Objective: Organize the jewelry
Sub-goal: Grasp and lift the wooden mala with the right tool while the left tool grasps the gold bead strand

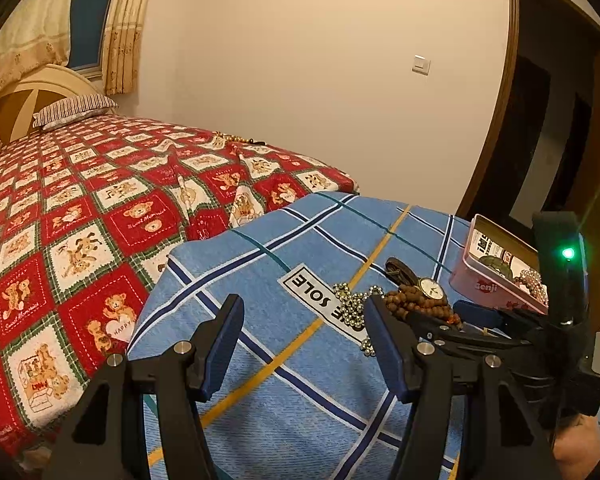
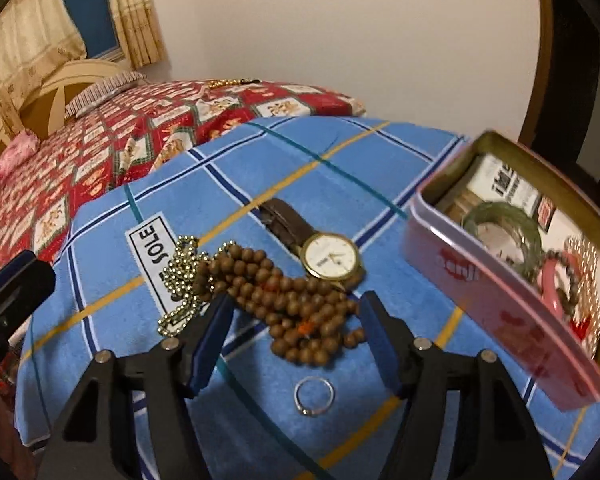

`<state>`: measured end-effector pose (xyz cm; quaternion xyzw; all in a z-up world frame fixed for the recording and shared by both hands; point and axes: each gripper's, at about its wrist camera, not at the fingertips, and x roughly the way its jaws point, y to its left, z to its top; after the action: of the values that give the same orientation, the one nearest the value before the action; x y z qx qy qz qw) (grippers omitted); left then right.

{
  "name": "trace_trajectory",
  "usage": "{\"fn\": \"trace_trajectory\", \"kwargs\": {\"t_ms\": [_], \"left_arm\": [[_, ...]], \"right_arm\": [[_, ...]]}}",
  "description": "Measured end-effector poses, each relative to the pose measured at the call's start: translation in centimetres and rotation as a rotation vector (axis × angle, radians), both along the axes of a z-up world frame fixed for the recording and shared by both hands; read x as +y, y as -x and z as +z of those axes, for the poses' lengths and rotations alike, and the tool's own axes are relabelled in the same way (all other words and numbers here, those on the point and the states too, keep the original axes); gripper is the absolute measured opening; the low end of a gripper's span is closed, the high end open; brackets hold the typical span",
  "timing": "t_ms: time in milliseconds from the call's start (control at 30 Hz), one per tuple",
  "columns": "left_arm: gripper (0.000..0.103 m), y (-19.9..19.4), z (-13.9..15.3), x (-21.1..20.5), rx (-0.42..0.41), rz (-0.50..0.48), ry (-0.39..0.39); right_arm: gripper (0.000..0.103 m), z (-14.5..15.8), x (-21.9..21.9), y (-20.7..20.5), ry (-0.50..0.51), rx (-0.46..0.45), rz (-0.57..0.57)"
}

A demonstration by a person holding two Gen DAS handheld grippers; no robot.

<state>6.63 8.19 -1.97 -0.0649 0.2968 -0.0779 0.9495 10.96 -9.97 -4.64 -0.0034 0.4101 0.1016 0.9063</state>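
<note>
On the blue checked cloth (image 2: 260, 184) lie a brown wooden bead string (image 2: 288, 300), a gold-cased watch with a brown strap (image 2: 328, 256), a silver ball chain (image 2: 182, 284) and a small silver ring (image 2: 314, 395). A pink tin (image 2: 500, 296) at the right holds a green bangle (image 2: 500, 224), pink and pearl beads. My right gripper (image 2: 296, 312) is open, its fingers either side of the wooden beads, just above them. My left gripper (image 1: 304, 328) is open and empty over the cloth, left of the ball chain (image 1: 352, 304), the beads (image 1: 416, 304) and the tin (image 1: 496, 276).
A bed with a red teddy-bear quilt (image 1: 80, 216) lies left and behind, with a striped pillow (image 1: 74, 110) and a gold bead string (image 1: 232, 138) at its far edge. A dark doorway (image 1: 548, 148) stands at the right.
</note>
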Motion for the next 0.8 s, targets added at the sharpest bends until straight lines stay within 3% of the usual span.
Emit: {"fn": "trace_trajectory", "kwargs": {"t_ms": [67, 100, 133, 233, 467, 633, 800], "left_arm": [[0.062, -0.1, -0.1, 0.0, 0.008, 0.000, -0.001], [0.062, -0.2, -0.1, 0.0, 0.011, 0.000, 0.000], [0.062, -0.2, -0.1, 0.0, 0.012, 0.002, 0.002], [0.062, -0.3, -0.2, 0.1, 0.017, 0.007, 0.007], [0.062, -0.6, -0.5, 0.0, 0.043, 0.004, 0.006], [0.062, -1.6, -1.1, -1.1, 0.100, -0.078, -0.001], [0.062, -3.6, -1.6, -3.1, 0.169, -0.182, 0.002]], "right_arm": [[0.046, 0.1, 0.2, 0.2, -0.003, -0.007, 0.021], [0.028, 0.0, 0.2, 0.2, -0.010, -0.001, 0.032], [0.024, -0.1, 0.1, 0.2, -0.020, 0.006, 0.038], [0.019, 0.1, -0.7, 0.8, -0.061, -0.008, 0.039], [0.018, 1.9, -2.6, 3.3, -0.142, -0.131, 0.011], [0.018, 3.7, -4.7, 4.4, -0.222, -0.234, -0.055], [0.018, 4.3, -6.3, 4.8, -0.224, -0.294, -0.148]]}}
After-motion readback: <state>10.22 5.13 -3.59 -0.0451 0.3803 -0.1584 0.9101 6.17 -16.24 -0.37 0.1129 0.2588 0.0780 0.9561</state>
